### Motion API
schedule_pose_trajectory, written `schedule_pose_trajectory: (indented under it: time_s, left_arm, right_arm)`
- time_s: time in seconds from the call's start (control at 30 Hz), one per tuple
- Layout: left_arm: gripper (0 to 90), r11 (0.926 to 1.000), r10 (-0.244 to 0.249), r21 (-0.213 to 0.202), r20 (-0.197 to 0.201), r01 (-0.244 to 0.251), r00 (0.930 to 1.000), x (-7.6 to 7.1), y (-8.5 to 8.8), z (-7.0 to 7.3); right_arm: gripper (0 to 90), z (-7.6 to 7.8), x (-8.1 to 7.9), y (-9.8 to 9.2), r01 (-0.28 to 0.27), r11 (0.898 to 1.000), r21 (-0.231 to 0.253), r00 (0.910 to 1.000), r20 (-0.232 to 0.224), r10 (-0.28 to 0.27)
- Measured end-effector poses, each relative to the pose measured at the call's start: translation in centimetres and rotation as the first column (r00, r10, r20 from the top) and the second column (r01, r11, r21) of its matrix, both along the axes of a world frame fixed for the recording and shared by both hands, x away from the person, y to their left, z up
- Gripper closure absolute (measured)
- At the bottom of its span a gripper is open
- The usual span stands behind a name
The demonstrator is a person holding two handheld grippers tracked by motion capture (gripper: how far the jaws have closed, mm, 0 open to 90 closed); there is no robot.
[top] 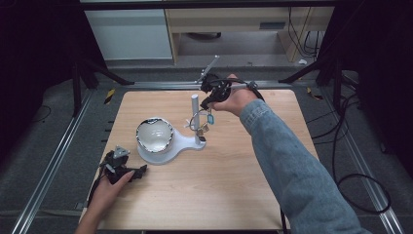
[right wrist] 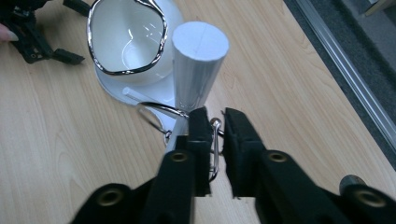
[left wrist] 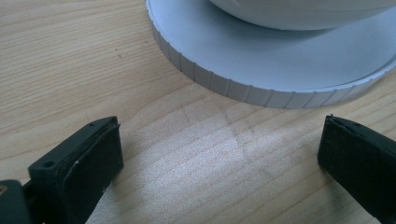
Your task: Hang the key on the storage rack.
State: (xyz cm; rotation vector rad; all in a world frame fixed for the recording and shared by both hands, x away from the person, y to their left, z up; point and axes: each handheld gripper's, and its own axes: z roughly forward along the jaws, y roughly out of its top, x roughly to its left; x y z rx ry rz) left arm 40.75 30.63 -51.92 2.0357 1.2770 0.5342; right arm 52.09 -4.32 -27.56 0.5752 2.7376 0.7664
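Note:
A white stand (top: 182,141) sits mid-table with a silver-rimmed white bowl (top: 154,135) on its round base and an upright white post (top: 195,105). A bunch of keys on a metal ring (top: 200,124), with a blue tag (top: 210,118), hangs beside the post. My right gripper (top: 205,103) is at the post's top right. In the right gripper view its jaws (right wrist: 215,114) are pinched on the silver ring clip (right wrist: 214,149) just in front of the post (right wrist: 198,65). My left gripper (top: 140,170) rests on the table at the front left. It (left wrist: 219,144) is open on bare wood, facing the base rim (left wrist: 224,91).
The wooden table (top: 219,195) ends in metal rails on both sides, with cables on the floor at the right. The person's sleeved right forearm (top: 292,165) crosses the table's right half. The left gripper (right wrist: 30,37) lies beyond the bowl (right wrist: 126,42) in the right gripper view.

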Motion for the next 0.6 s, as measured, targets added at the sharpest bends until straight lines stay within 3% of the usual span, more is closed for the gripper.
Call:
schedule_pose_trajectory:
  time_s: [0.3, 0.37, 0.47, 0.6]
  left_arm:
    - [0.0, 1.0000, 0.000, 0.000, 0.000, 0.000, 1.0000, 0.0, 0.0, 0.0]
    - [0.0, 1.0000, 0.000, 0.000, 0.000, 0.000, 1.0000, 0.0, 0.0, 0.0]
    - [0.0, 1.0000, 0.000, 0.000, 0.000, 0.000, 1.0000, 0.0, 0.0, 0.0]
    - [0.0, 1.0000, -0.001, 0.001, 0.000, 0.001, 1.0000, 0.0, 0.0, 0.0]
  right_arm:
    - [67.9, 0.0, 0.1, -0.6, 0.029, 1.000, 0.000, 0.9993, 0.025, -0.029]
    - [58.1, 0.0, 0.3, -0.9, 0.052, 0.999, 0.001, 0.9981, 0.032, -0.052]
    - [54.3, 0.1, 0.4, -1.2, 0.070, 0.998, -0.001, 0.9966, 0.044, -0.070]
    - [42.7, 0.2, 0.8, -1.8, 0.105, 0.994, 0.006, 0.9929, 0.054, -0.106]
